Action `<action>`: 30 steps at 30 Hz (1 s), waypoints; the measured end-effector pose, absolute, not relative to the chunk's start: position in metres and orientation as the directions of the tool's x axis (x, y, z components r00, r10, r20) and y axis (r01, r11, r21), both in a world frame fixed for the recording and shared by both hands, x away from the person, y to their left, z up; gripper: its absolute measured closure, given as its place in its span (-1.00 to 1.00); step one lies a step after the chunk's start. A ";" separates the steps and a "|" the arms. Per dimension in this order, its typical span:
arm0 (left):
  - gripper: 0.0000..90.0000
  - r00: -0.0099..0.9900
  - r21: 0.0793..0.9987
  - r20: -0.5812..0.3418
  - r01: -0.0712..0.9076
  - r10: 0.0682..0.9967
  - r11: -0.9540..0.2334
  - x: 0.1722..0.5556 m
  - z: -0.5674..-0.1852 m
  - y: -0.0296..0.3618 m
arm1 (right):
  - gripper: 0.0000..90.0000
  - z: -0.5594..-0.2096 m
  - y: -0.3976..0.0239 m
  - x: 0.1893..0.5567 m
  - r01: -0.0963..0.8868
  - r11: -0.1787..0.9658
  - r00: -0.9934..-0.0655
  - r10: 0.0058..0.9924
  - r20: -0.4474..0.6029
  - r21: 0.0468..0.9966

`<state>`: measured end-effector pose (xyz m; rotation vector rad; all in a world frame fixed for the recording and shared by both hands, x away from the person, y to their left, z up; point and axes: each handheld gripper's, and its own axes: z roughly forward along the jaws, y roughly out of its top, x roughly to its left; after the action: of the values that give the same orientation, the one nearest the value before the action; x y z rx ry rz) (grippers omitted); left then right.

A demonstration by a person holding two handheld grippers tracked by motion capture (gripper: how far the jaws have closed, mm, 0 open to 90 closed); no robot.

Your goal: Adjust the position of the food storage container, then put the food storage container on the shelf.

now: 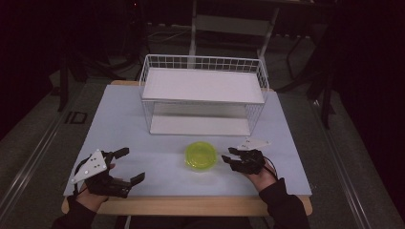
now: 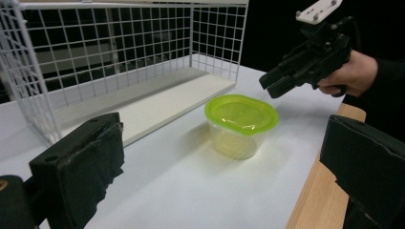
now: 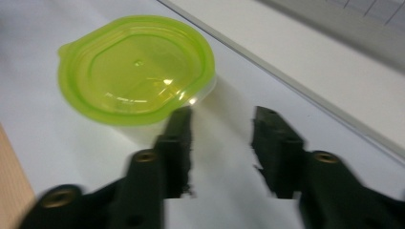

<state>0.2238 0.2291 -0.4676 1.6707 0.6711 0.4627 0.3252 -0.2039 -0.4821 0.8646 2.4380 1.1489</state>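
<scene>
A clear plastic container with a lime-green lid (image 1: 200, 156) stands on the white tabletop (image 1: 124, 124), in front of the wire rack. My right gripper (image 1: 226, 154) hovers just to its right, jaws pointing at it. In the right gripper view the jaws (image 3: 222, 114) stand open with only bare table between them, and the container (image 3: 136, 71) lies just beyond the left fingertip. My left gripper (image 1: 134, 164) rests at the near left, open wide and holding nothing. The left gripper view shows the container (image 2: 241, 114) farther off, with the right gripper (image 2: 268, 86) above and beside it.
A white wire rack (image 1: 203, 86) with a flat white top shelf and a white board below stands at the back middle of the table. The wooden table edge (image 1: 191, 205) runs along the near side. Dark floor and chair legs surround the table.
</scene>
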 end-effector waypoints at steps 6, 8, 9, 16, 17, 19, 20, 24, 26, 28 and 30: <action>-0.96 0.755 0.969 -0.070 0.208 0.652 -0.136 0.222 -0.460 0.216 | 0.29 -0.466 -0.210 0.313 0.342 0.483 -0.770 0.636 -0.054 0.806; -0.91 0.768 0.962 -0.100 0.238 0.632 -0.137 0.222 -0.457 0.211 | 0.25 -0.461 -0.213 0.310 0.340 0.458 -0.772 0.635 -0.034 0.822; -0.89 0.761 0.956 -0.114 0.259 0.639 -0.137 0.223 -0.456 0.208 | 0.22 -0.458 -0.215 0.310 0.346 0.438 -0.770 0.638 -0.015 0.830; -0.88 0.779 0.936 -0.203 0.332 0.594 -0.114 0.236 -0.442 0.195 | -0.07 -0.445 -0.217 0.312 0.417 0.397 -0.736 0.675 0.048 0.817; -0.88 0.779 0.933 -0.200 0.336 0.595 -0.127 0.239 -0.440 0.193 | -0.05 -0.441 -0.217 0.314 0.435 0.396 -0.740 0.669 0.070 0.808; -0.88 0.783 0.929 -0.202 0.343 0.588 -0.137 0.243 -0.437 0.189 | -0.08 -0.437 -0.217 0.317 0.453 0.395 -0.733 0.675 0.082 0.799; -0.89 0.780 0.924 -0.216 0.358 0.587 -0.136 0.246 -0.436 0.186 | -0.07 -0.435 -0.216 0.318 0.462 0.397 -0.738 0.668 0.095 0.793; -0.88 0.756 0.887 -0.320 0.451 0.571 -0.100 0.259 -0.434 0.177 | 0.05 -0.426 -0.214 0.323 0.509 0.358 -0.728 0.664 0.171 0.783; -0.88 0.741 0.869 -0.349 0.485 0.573 -0.098 0.266 -0.433 0.172 | 0.08 -0.423 -0.211 0.327 0.545 0.343 -0.720 0.660 0.217 0.765; -0.79 0.734 0.852 -0.376 0.514 0.566 -0.101 0.273 -0.434 0.167 | 0.11 -0.422 -0.208 0.331 0.582 0.326 -0.703 0.662 0.259 0.745; -0.75 0.719 0.834 -0.404 0.543 0.566 -0.095 0.279 -0.436 0.161 | 0.16 -0.423 -0.205 0.336 0.626 0.314 -0.675 0.677 0.295 0.714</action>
<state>0.2787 0.1614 -0.4361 1.7452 0.8837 0.0234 0.3364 -0.2049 -0.4234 1.2400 2.4977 1.3133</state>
